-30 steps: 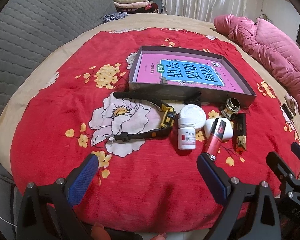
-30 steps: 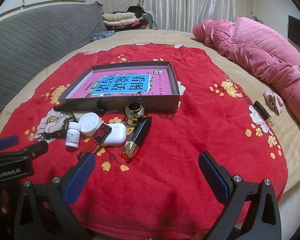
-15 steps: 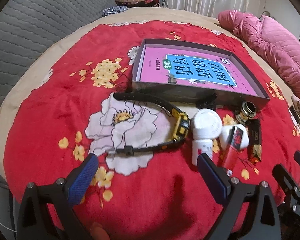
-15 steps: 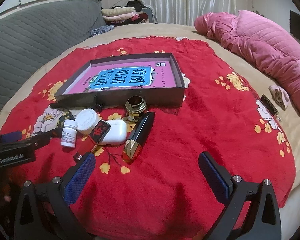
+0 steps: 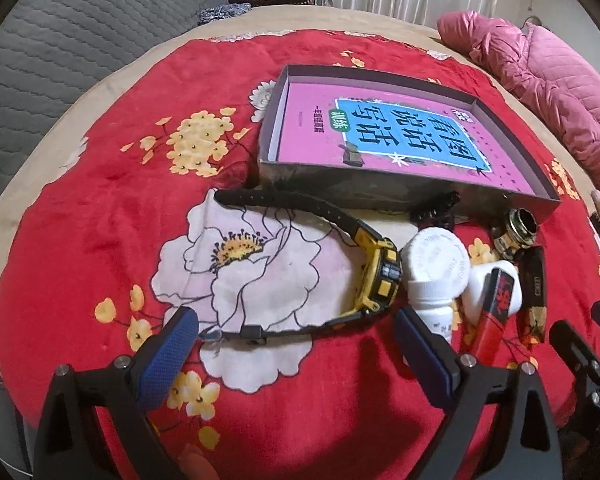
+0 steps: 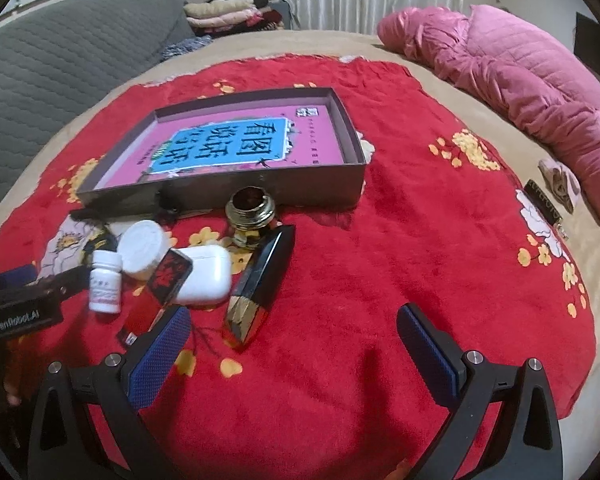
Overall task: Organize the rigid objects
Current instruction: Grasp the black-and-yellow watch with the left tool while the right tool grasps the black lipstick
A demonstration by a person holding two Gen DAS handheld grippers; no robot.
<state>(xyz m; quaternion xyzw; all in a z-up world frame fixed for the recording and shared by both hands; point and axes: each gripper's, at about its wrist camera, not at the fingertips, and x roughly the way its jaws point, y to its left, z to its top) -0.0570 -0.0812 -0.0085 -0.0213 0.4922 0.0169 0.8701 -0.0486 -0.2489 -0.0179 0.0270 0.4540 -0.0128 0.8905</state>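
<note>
- The left gripper (image 5: 296,344) hangs low over the near edge of the red flowered blanket (image 5: 100,208), its blue-padded jaws spread wide and holding nothing.
- Between those jaws lies a watch (image 5: 376,276) with a yellow and black case; one strap curves back toward the box, the other runs along the front of a big white flower print.
- Just right of the watch is a white jar (image 5: 436,264) with a ribbed round lid, touching the watch case or very nearly so.
- In front of the jar stands a small white pill bottle (image 6: 106,282) with a red-printed label, upright.
- A white earbud case (image 6: 206,276) lies next, with a red tube (image 6: 156,292) leaning across its left side.
- A black and gold lipstick (image 6: 262,284) lies at an angle beside the earbud case, gold end toward the near edge.
- Behind it a small gold-rimmed bottle (image 6: 250,216) stands close against the front wall of the box.
- The shallow grey box (image 6: 340,196) sits toward the middle of the blanket with a pink and blue book (image 6: 236,144) flat inside it.
- The right gripper (image 6: 292,344) hovers over bare blanket near the front edge, jaws wide apart and empty, its left pad just in front of the red tube.
- A pink quilted coat (image 6: 520,80) lies along the far right of the bed.
</note>
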